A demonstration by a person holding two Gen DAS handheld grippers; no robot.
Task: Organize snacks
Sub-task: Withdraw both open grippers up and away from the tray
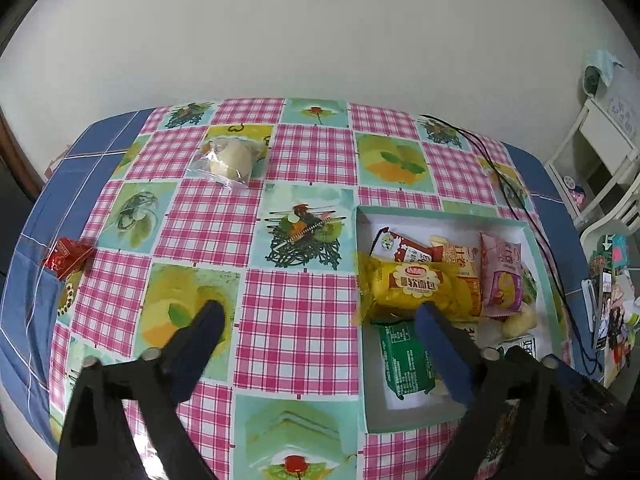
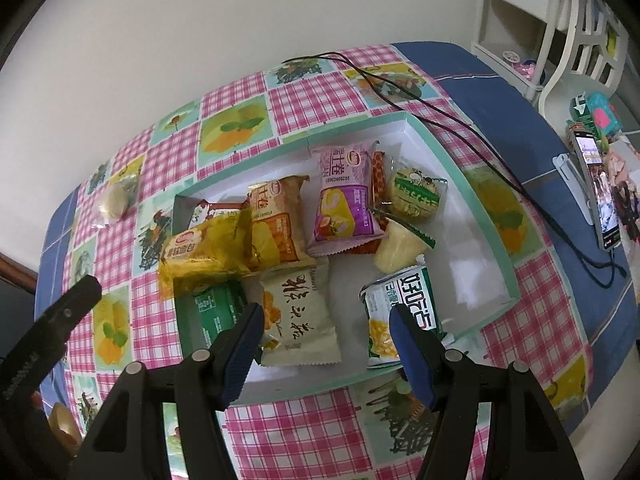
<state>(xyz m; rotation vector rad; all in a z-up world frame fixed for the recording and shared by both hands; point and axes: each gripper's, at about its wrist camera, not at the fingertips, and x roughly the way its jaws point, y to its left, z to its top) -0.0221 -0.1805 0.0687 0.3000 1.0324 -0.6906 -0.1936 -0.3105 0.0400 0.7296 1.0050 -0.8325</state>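
Tongs spread wide and empty fill my left wrist view: the left tongs [image 1: 316,316] hang over the table [image 1: 296,336], one finger above the cloth, the other above the near left corner of the box [image 1: 556,312]. That finger covers part of the green packet [image 1: 404,356], and the yellow bread packet [image 1: 412,288] lies across the box's left wall just beyond it. Well apart, a clear-wrapped bun [image 1: 232,158] lies on the far cloth and a red packet [image 1: 68,258] at the table's left edge.

From my right wrist view, the right tongs [image 2: 326,318] also stand wide, holding nothing, over the box's near side. A cream packet [image 2: 298,320] lies between the fingers; a white-green corn packet [image 2: 400,312] is partly behind the right one. Small print is unreadable.
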